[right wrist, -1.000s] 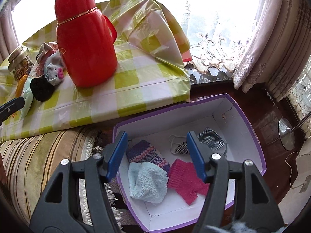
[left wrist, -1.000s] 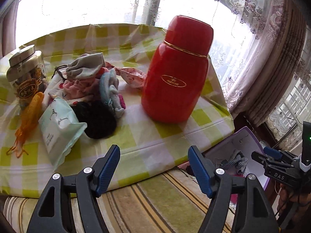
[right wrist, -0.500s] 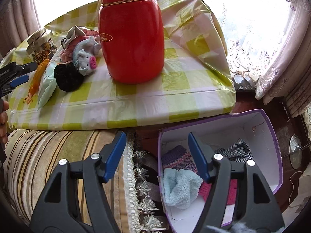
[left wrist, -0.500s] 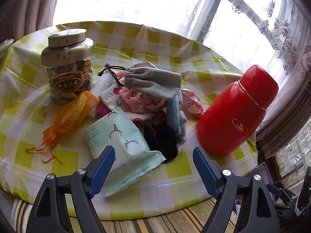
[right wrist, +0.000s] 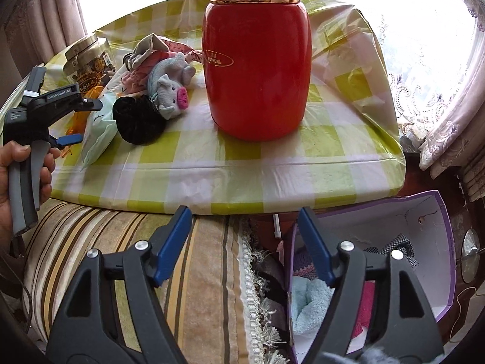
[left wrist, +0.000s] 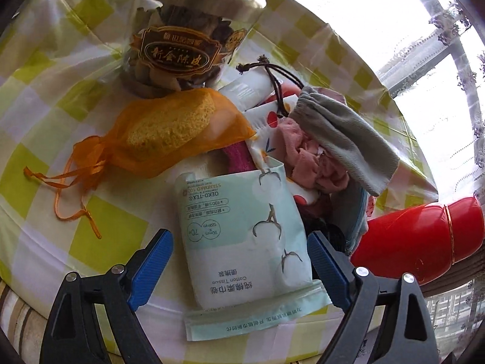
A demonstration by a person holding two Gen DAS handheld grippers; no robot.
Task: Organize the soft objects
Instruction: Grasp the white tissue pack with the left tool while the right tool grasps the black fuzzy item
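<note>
A pile of soft things lies on the checked table: a mint cotton tissue pack (left wrist: 245, 236), an orange mesh bag with a sponge (left wrist: 163, 130), a grey pouch (left wrist: 342, 136), pink cloth (left wrist: 306, 157). My left gripper (left wrist: 239, 261) is open, its jaws either side of the tissue pack; it also shows in the right wrist view (right wrist: 75, 121). There the pile shows a grey pig plush (right wrist: 171, 86) and a black cloth (right wrist: 138, 119). My right gripper (right wrist: 244, 242) is open and empty over the table's edge, beside the purple box (right wrist: 442, 212) that holds socks and cloths.
A tall red flask (right wrist: 257, 60) stands on the table right of the pile. A glass jar with a metal lid (left wrist: 185, 42) stands behind the orange bag. A striped cushion (right wrist: 121, 242) lies below the table edge. Curtains and a window lie behind.
My left gripper has moved in low over the pile, and the tissue pack now lies between its jaws. My right gripper has swung left, away from over the purple box, toward the table.
</note>
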